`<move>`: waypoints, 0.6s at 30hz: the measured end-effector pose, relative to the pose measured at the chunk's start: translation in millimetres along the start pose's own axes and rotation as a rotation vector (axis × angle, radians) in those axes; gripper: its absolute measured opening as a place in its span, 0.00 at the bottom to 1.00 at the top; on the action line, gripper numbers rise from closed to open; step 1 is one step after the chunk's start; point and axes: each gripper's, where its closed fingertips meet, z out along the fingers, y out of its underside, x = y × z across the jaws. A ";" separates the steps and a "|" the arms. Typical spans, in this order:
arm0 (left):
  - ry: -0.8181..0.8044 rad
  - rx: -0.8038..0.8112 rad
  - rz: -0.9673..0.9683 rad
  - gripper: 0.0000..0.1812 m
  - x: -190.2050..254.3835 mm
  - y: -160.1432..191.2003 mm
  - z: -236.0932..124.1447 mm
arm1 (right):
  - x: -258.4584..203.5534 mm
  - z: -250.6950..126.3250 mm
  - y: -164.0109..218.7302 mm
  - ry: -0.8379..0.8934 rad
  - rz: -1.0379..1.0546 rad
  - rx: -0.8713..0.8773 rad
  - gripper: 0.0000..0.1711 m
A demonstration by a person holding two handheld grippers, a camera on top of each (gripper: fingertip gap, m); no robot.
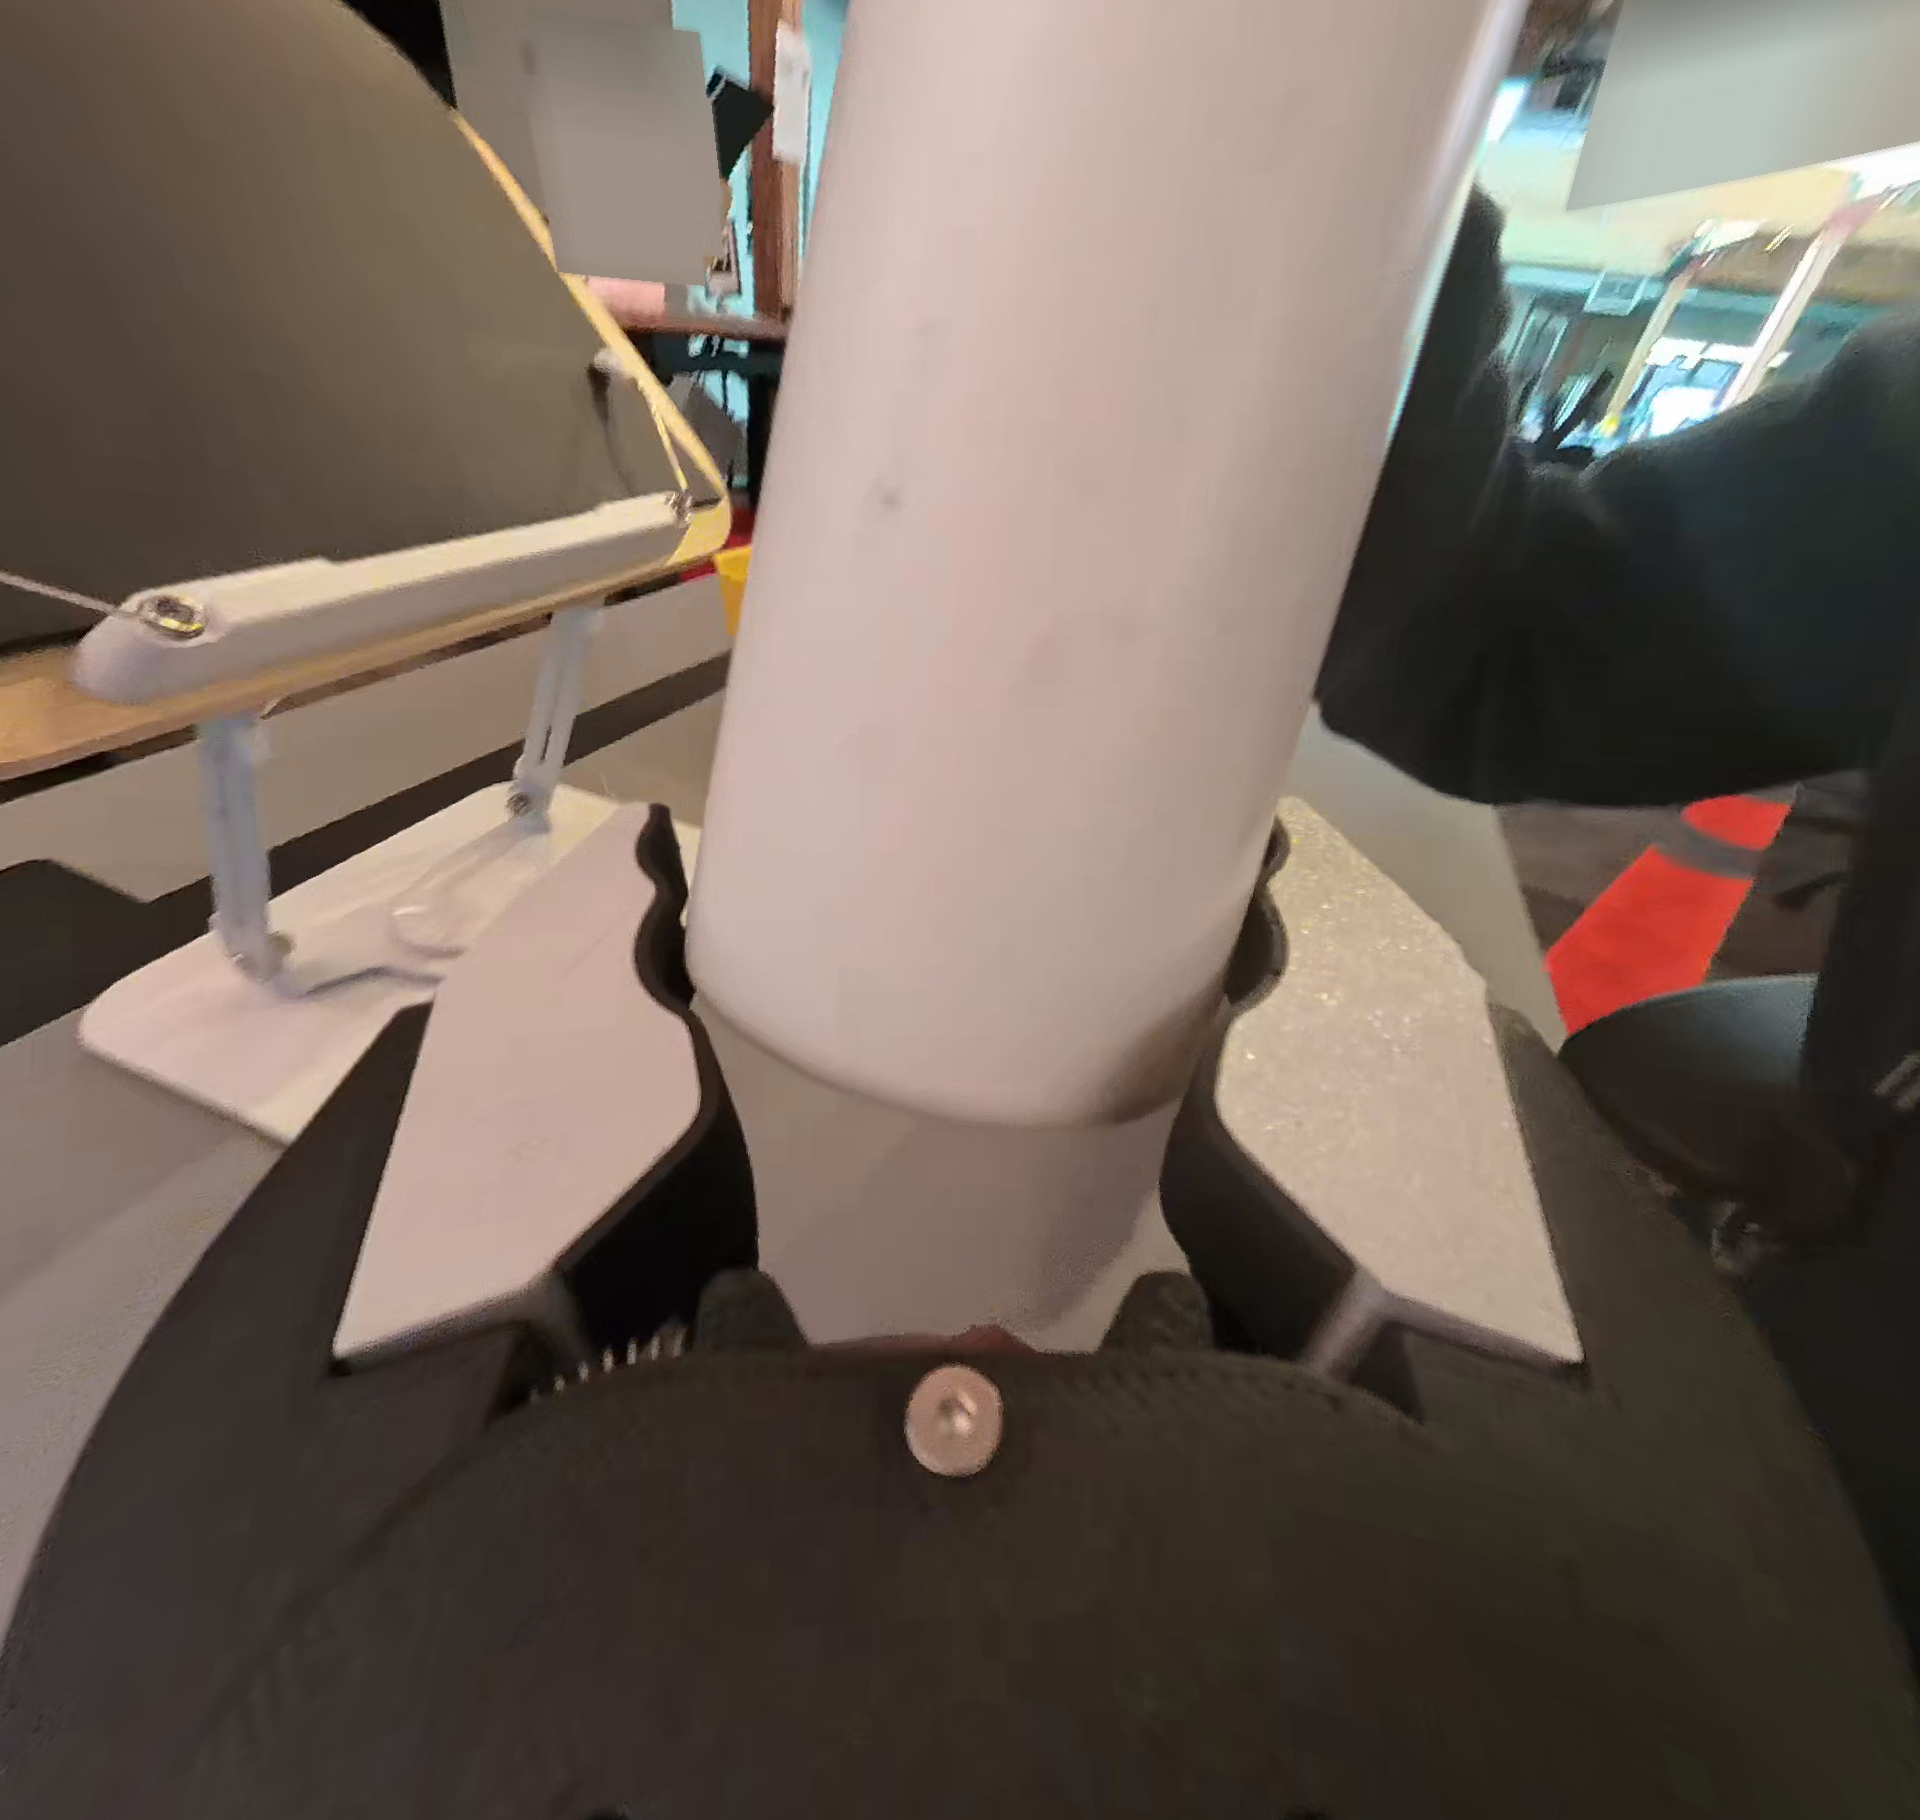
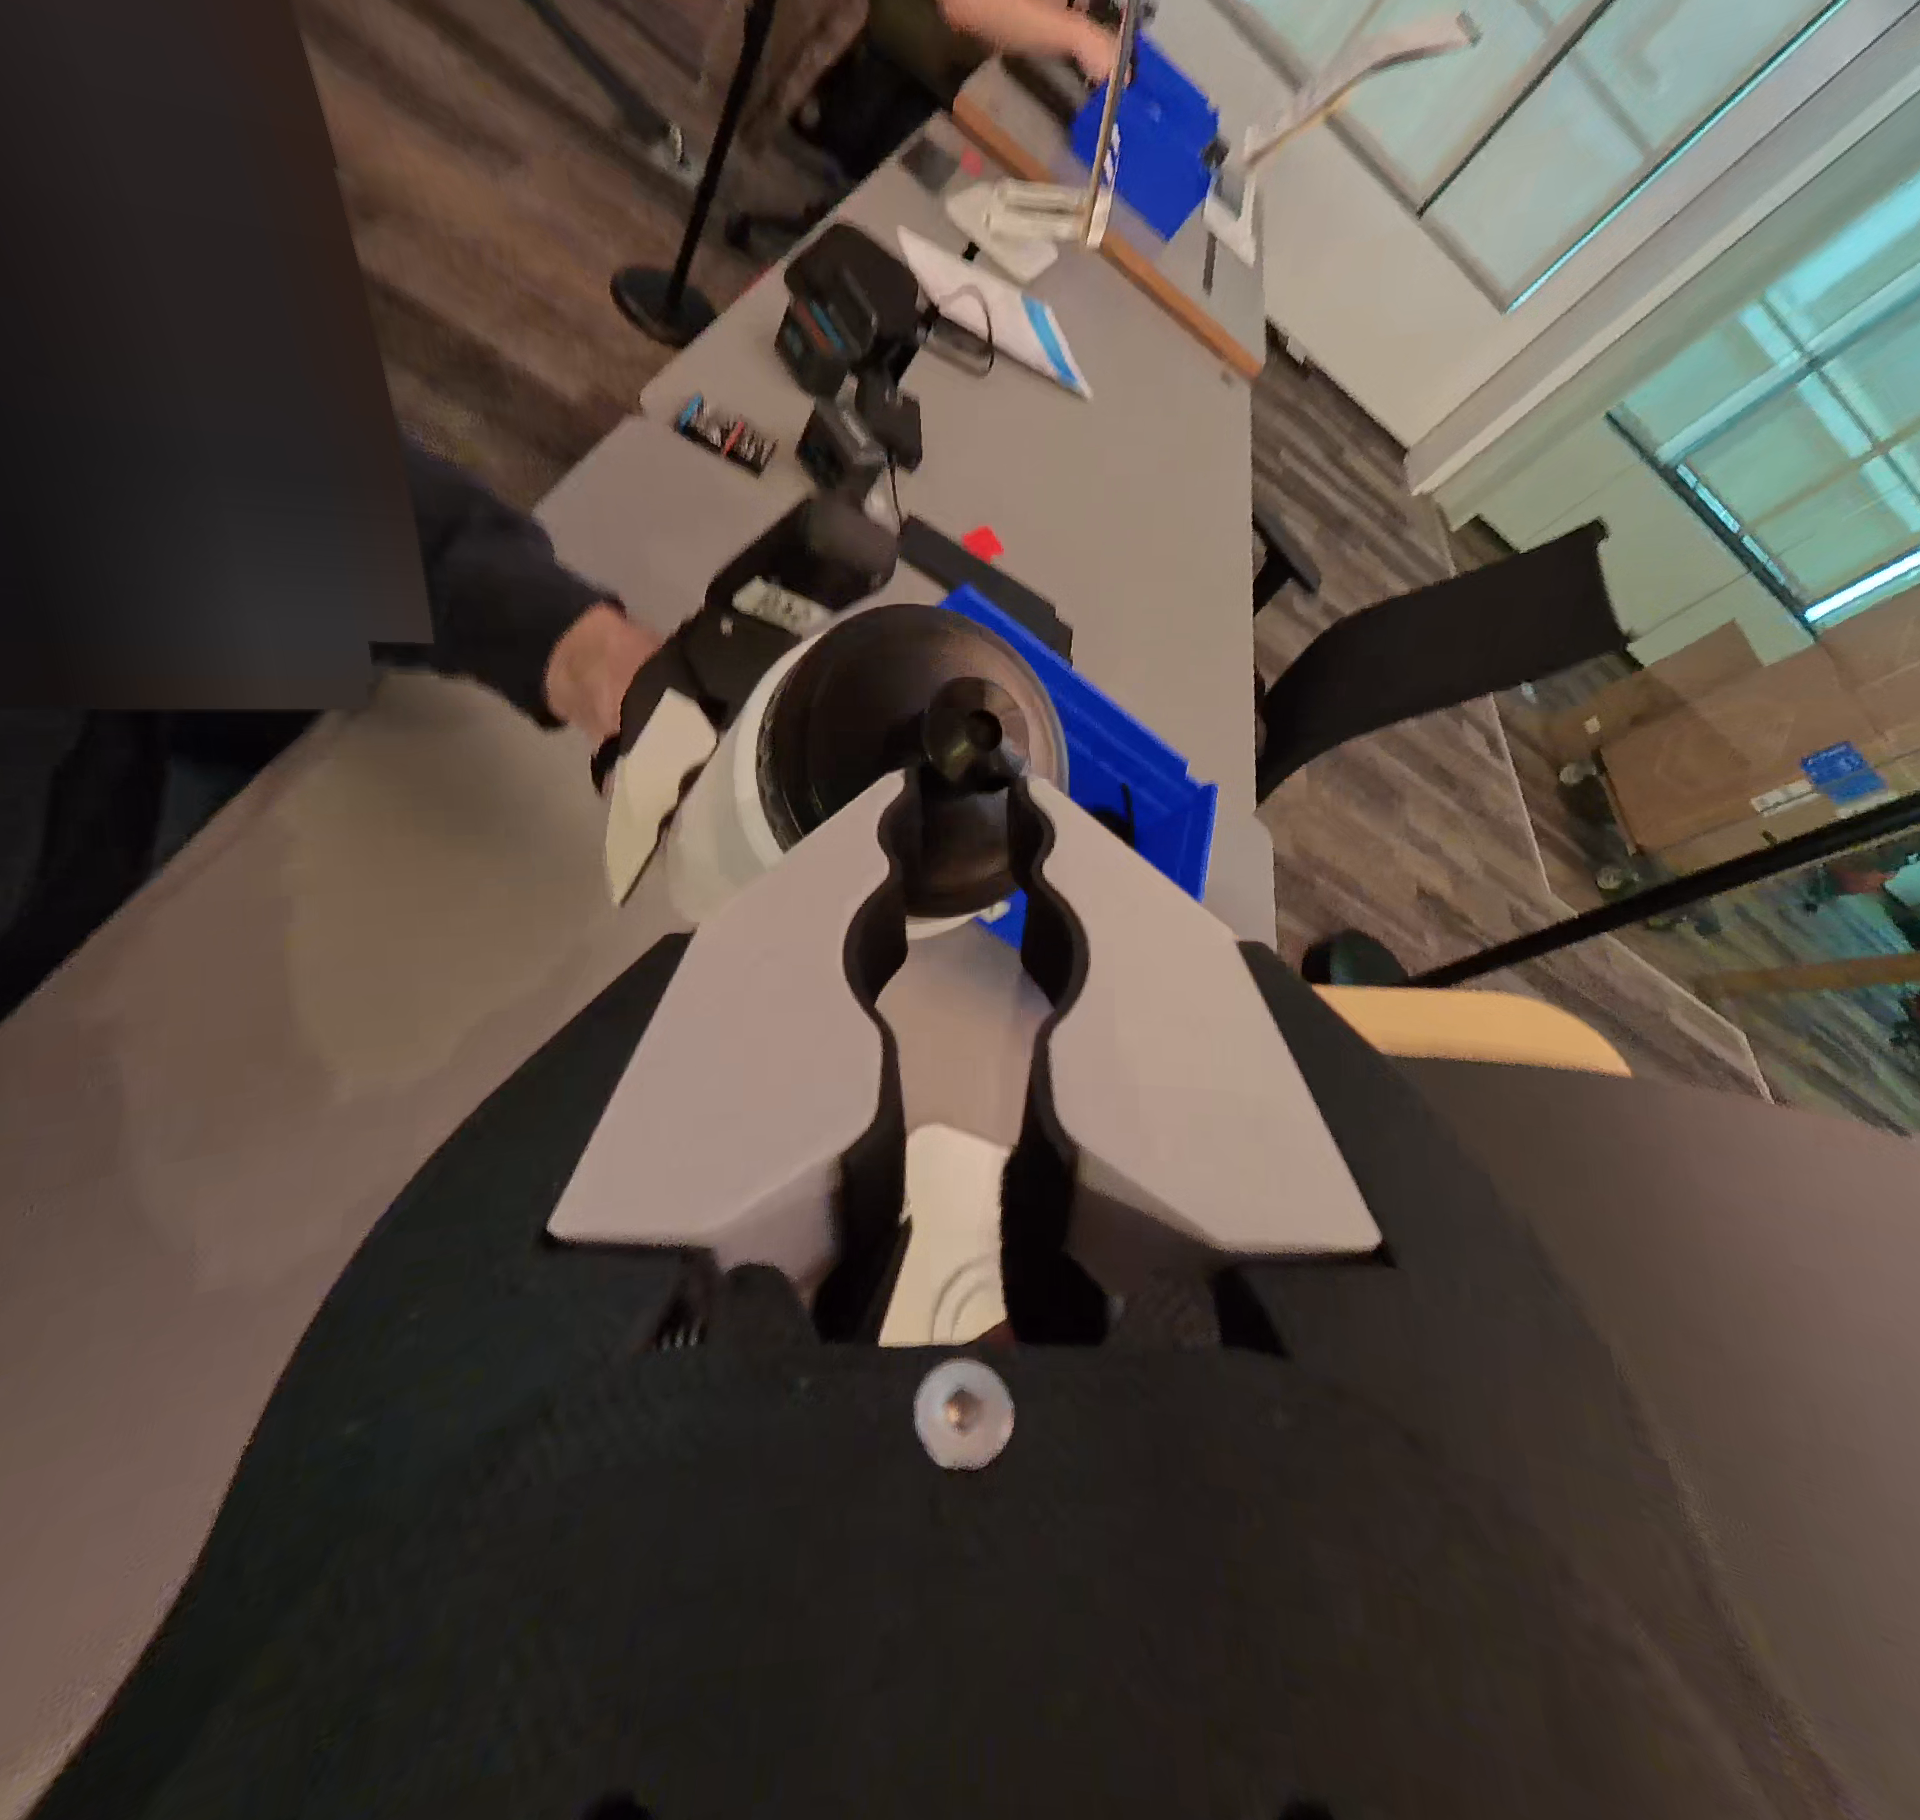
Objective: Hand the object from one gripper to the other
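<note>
- Between my left gripper [image 1: 961, 939] fingers sits the white bottle [image 1: 1049, 523], clamped near its base.
- Right gripper [image 2: 961, 814] pinches its black cap [image 2: 961, 731] at the fingertips.

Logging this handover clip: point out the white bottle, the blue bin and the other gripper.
white bottle [image 1: 1049, 523]: left wrist view, middle of its white body.
blue bin [image 2: 1127, 762]: right wrist view, its near wall beside the bottle.
left gripper [image 2: 665, 783]: right wrist view, between its fingertips at the bottle's side.
</note>
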 end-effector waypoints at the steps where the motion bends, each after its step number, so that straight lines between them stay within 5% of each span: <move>1: 0.017 0.033 -0.012 0.56 2.7 -3.7 2.8 | 1.8 1.6 -6.6 0.003 0.004 0.034 0.06; 2: 0.043 0.071 -0.029 0.56 6.0 -8.9 4.8 | 4.6 3.0 -12.4 0.014 0.006 0.065 0.00; 4: 0.076 0.136 -0.052 0.56 9.1 -19.2 7.9 | 14.3 3.9 -22.0 0.059 0.028 0.122 0.04; 12: 0.156 0.234 -0.077 0.56 18.1 -36.3 18.5 | 33.8 -19.0 -19.6 0.177 0.291 0.420 0.42; 16: 0.186 0.270 -0.113 0.55 20.4 -39.0 22.3 | 20.7 -29.3 -0.2 0.087 0.496 0.651 0.64; 18: 0.196 0.274 -0.120 0.55 21.8 -39.9 25.7 | 6.8 -24.8 10.0 0.016 0.553 0.719 0.64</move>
